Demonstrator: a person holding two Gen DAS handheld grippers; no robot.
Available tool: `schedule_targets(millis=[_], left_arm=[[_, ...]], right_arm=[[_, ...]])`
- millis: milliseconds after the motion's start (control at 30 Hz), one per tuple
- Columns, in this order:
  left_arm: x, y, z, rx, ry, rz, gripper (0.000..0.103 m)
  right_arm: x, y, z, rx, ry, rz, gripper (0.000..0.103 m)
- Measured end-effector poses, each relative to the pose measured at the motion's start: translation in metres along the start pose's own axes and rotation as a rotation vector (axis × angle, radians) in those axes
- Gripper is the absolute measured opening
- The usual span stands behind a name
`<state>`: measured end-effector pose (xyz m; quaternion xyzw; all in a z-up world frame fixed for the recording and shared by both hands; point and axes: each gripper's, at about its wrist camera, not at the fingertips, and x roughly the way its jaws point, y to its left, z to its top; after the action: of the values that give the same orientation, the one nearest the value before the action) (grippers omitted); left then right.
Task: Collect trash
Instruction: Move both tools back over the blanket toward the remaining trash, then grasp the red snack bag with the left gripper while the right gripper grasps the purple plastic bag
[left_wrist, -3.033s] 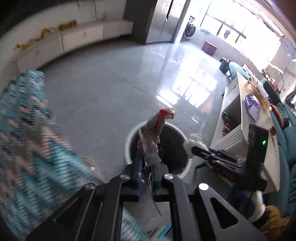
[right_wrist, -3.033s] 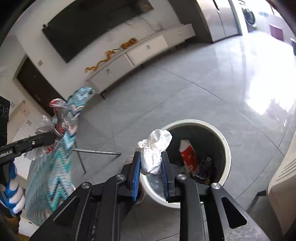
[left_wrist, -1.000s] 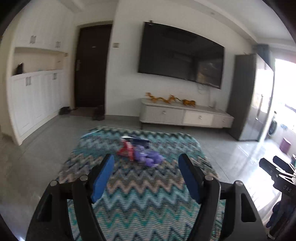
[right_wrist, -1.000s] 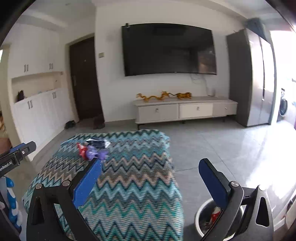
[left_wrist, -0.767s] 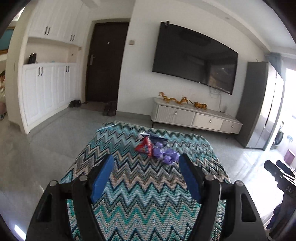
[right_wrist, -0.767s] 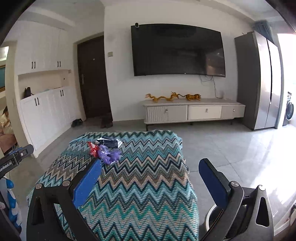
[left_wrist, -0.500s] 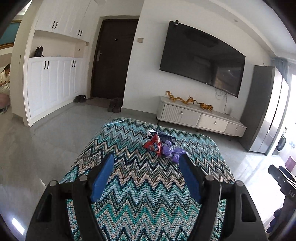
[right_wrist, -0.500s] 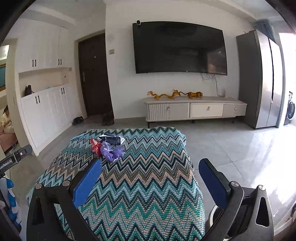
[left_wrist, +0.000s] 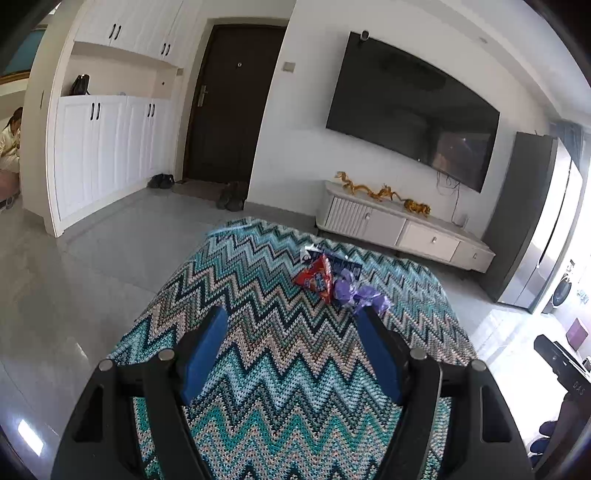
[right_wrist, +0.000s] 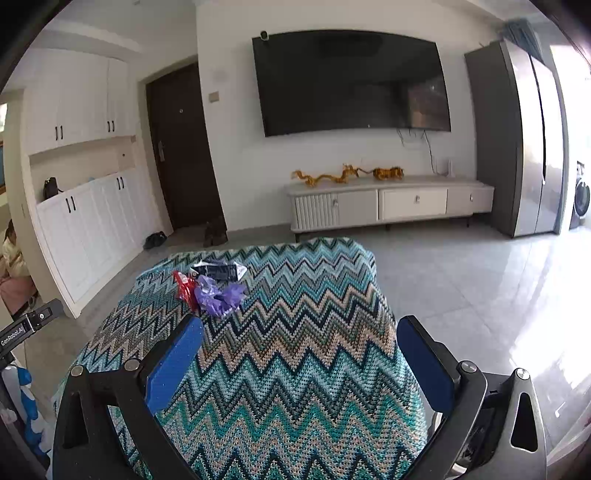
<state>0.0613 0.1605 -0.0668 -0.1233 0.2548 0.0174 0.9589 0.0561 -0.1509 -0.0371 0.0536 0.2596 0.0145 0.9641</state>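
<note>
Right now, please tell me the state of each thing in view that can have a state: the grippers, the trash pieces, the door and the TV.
left gripper: open, holds nothing
right gripper: open, holds nothing
red wrapper: crumpled, lying on the zigzag cloth
purple wrapper: crumpled, lying beside the red wrapper
dark wrapper: lying flat behind the other two
door: closed
TV: off

Home living room, wall television (right_wrist: 351, 81), media console (right_wrist: 391, 203), fridge (right_wrist: 517, 140)

Both black claws (left_wrist: 291, 350) (right_wrist: 299, 354) carry blue pads (silver screws), one lettered, seemingly, "GenRobot.AI".
</note>
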Motion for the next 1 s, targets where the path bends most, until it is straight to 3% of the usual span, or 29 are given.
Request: schedule_targets(millis=[333,467,700,1000], left_arm=[[0.045,0.008,-0.012,-0.005,0.098,-0.006,0.072],[0.070,0.020,-0.019,-0.020,0.182,-0.016,0.072],[0.104,0.040,-0.026,-0.027,0.277,-0.028,0.072],[0.143,0.028,-0.001,0.035,0.313,-0.082,0.071]], right_arm=[[0.045,0.010,-0.007,-0.036,0.106,0.008,0.103],[0.064,0.015,-0.010,-0.052,0.155,0.025,0.103],[0.102,0.039,-0.014,-0.128,0.233,0.088,0.103],[0.161,0.057,-0.007,-0.131,0.294,0.204,0.101]])
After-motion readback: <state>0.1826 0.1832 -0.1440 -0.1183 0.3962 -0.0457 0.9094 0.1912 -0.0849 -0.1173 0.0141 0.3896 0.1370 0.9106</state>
